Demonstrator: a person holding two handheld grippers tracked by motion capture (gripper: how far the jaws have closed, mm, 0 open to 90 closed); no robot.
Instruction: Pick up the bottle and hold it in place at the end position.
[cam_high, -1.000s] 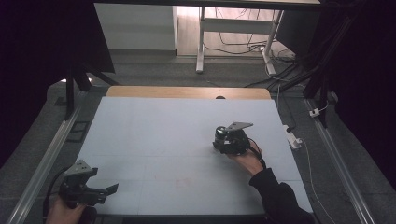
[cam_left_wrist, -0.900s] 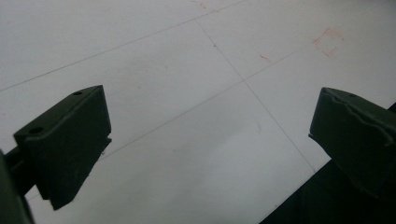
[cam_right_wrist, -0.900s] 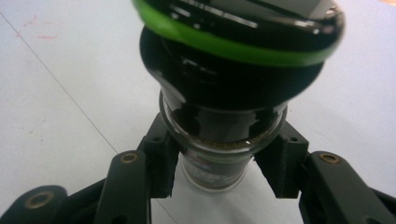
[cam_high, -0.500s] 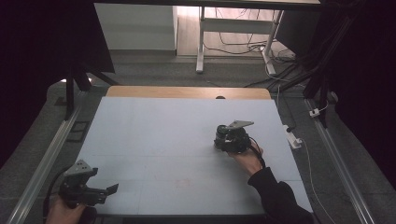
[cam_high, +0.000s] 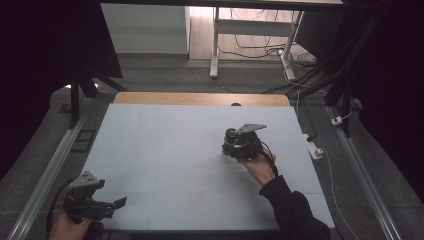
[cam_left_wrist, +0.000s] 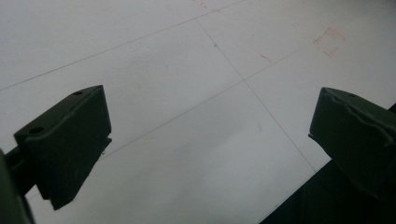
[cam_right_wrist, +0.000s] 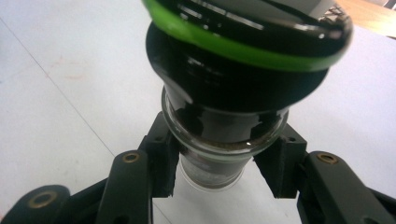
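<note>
My right gripper (cam_high: 231, 146) is right of the middle of the white table (cam_high: 160, 150), held by a hand in a black sleeve. In the right gripper view its jaws (cam_right_wrist: 219, 163) are shut on the glass body of a small jar (cam_right_wrist: 224, 116). The jar has dark contents and a wide black lid with a green ring (cam_right_wrist: 243, 46), and it hangs tilted just above the sheet. The jar's black top (cam_high: 230, 134) pokes out at the gripper's front. My left gripper (cam_high: 118, 204) rests at the near left corner, open, with bare table between its jaws (cam_left_wrist: 210, 135).
Faint red pencil marks (cam_high: 195, 195) lie on the sheet near the front, also seen as red marks (cam_left_wrist: 329, 41). Metal rails (cam_high: 55, 165) run along both sides. A white plug block (cam_high: 315, 149) and cable lie off the right edge. A wooden strip (cam_high: 200, 98) borders the far side.
The right gripper has risen a little and drifted slightly left with the jar in its jaws. The left gripper has stayed put.
</note>
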